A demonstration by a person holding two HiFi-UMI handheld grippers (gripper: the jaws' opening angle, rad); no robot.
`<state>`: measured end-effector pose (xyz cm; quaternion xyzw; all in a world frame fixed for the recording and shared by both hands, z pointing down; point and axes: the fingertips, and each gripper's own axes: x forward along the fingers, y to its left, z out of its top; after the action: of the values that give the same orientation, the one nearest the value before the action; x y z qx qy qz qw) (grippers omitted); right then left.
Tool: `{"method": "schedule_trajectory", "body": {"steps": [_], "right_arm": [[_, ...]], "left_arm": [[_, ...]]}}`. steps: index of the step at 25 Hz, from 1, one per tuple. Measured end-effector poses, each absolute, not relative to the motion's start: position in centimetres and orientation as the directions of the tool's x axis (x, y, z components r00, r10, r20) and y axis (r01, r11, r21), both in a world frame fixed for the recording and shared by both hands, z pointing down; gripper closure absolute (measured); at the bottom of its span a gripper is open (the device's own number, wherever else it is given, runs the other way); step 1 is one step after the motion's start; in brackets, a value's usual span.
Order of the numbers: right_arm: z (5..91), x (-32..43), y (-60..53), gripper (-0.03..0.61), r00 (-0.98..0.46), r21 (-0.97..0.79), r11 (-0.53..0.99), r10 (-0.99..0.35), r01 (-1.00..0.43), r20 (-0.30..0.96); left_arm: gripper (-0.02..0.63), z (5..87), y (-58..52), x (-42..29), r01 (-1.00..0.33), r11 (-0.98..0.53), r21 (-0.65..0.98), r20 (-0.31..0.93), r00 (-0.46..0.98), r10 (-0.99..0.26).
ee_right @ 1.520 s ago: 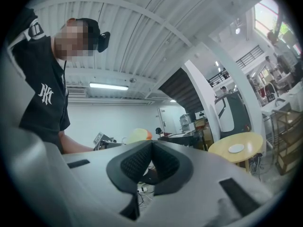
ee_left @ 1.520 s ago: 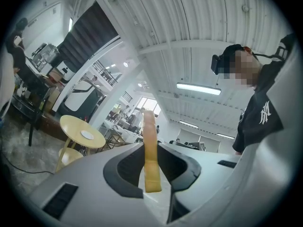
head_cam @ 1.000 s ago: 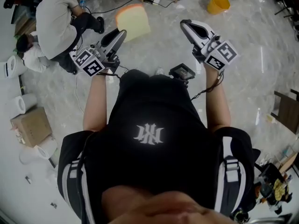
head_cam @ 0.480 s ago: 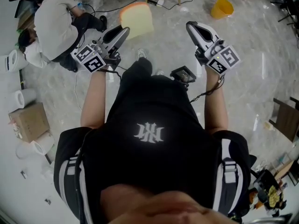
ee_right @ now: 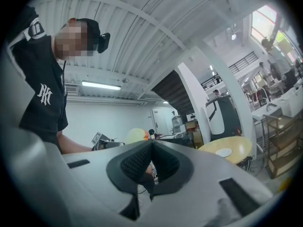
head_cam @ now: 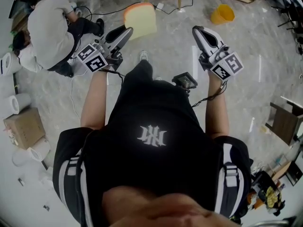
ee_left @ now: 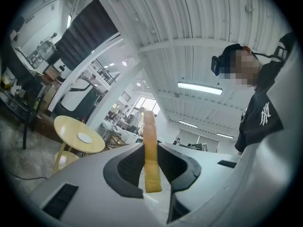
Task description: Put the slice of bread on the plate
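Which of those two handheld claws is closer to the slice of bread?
Left. The left gripper clamps the slice of bread between its jaws; the right gripper is off to the side, well apart from it, holding nothing.

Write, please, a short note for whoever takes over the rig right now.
Left gripper: shut on the bread; the slice sticks out past the jaws, above the floor.
Right gripper: shut, empty.
Plate: on the round table ahead, well apart from the bread; it looks bare.
Done: bread picked up.
Left: bring it to the table, lay it on the plate, open the jaws.
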<state>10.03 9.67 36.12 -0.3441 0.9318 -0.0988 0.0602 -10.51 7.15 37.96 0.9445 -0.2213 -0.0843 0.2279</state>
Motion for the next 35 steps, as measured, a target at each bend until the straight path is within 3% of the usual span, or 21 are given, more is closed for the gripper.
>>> {"method": "schedule_trajectory", "body": {"steps": [18,26,35], "right_arm": [[35.5,4.3,-9.8,0.574,-0.722,-0.174,0.708,-0.690,-0.685,0.036],[34.4,4.5,-15.1,0.574,-0.670,-0.140,0.658,-0.740,-0.740,0.057],[34.6,6.1,-15.8,0.574,-0.644,-0.114,0.635,-0.762,-0.764,0.067]], "left_arm": [[0.518,39.3,-12.6,-13.6,-0.263,-0.803,0.535,-0.085,0.929,-0.360],[0.518,38.7,-19.0,-12.5,-0.173,-0.828,0.533,-0.112,0.956,-0.271],[0.518,39.4,-20.8,-11.5,-0.159,-0.828,0.537,-0.122,0.957,-0.263]]}}
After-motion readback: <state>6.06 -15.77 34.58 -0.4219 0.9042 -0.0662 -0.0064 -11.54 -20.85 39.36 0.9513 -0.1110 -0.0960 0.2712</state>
